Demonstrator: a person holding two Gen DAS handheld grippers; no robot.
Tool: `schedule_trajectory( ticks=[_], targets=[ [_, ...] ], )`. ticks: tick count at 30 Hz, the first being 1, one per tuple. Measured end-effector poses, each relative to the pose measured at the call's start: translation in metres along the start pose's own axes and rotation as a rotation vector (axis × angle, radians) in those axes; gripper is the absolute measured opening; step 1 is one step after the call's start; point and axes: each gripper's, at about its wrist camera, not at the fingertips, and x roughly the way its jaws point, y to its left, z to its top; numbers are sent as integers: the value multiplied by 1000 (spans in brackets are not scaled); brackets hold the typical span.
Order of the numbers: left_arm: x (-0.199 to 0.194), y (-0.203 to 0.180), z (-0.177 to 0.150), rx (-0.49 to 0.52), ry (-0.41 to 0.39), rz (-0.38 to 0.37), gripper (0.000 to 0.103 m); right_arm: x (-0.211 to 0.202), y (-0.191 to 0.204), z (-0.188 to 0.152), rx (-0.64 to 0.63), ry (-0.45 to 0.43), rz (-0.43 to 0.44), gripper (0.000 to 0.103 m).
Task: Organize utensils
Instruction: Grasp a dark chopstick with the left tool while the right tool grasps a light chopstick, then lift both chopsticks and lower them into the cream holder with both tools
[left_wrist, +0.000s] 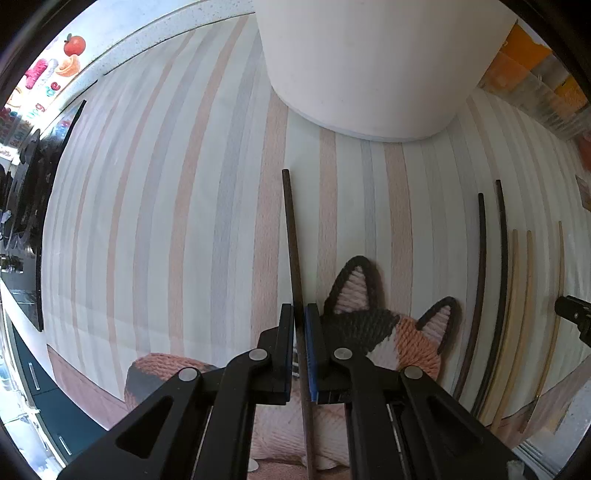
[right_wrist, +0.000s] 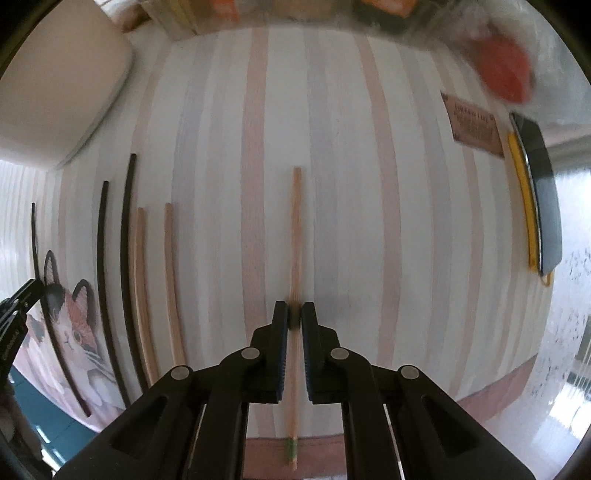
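Left tongs: the left tongs (left_wrist: 300, 314) are pinching a dark chopstick (left_wrist: 291, 236) between their blue pads — the stick runs on toward 12 o'clock, past the tips.
Dark chopstick, place: its far end stops short of the white container (left_wrist: 369, 66); whether it touches the striped placemat (left_wrist: 166, 203) below cannot be told.
Right tongs: the right tongs (right_wrist: 294, 314) are nearly closed around a light wooden chopstick (right_wrist: 295, 229); the pads look tight on it, though motion blur hides the contact. Its near end carries a green band and sticks out toward 6 o'clock.
Sorted row: in the right wrist view, two dark chopsticks (right_wrist: 125, 240) and two pale chopsticks (right_wrist: 171, 280) lie side by side at 9 o'clock, all pointing the same way, apart from the held stick.
Cat coaster: a knitted cat-face coaster (left_wrist: 388, 332) lies just beside the left tongs at 4 o'clock, partly under them.
In the way: the white container stands at 12 o'clock of the left tongs — directly ahead of the dark stick's tip.
Surroundings, right view: a small brown tag (right_wrist: 474, 125) on the placemat at 2 o'clock, a dark and yellow object (right_wrist: 543, 192) at 3 o'clock on the tabletop, and a blurred red thing (right_wrist: 506, 74) beyond.
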Motion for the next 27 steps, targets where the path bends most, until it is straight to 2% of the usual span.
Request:
schedule_trajectory(
  ticks=[2,6,7,9,15,20,27],
  targets=[
    [0,-1,-2,-2,-1,-1,4,0,-2,0,-3,-8,-10,21],
    [1,-6,-4,4,0,12,4,-1,-3,-2,-11,-25,-12,22],
    [2,-10,-4,14,1,23,4,-1,-1,-2,-19,-28,-18,21],
    [3,-18,-4,52,5,55,3,0,3,-12,-23,-31,-11,9],
    [4,-23,-4,66,-3,78,3,2,27,-17,-56,-48,-118,10],
    [3,-23,-4,58,-7,70,3,-1,29,-27,-33,-81,-94,7],
    [-5,-13,-11,46,-22,50,3,-14,9,-39,-5,-118,-31,7]
  ],
)
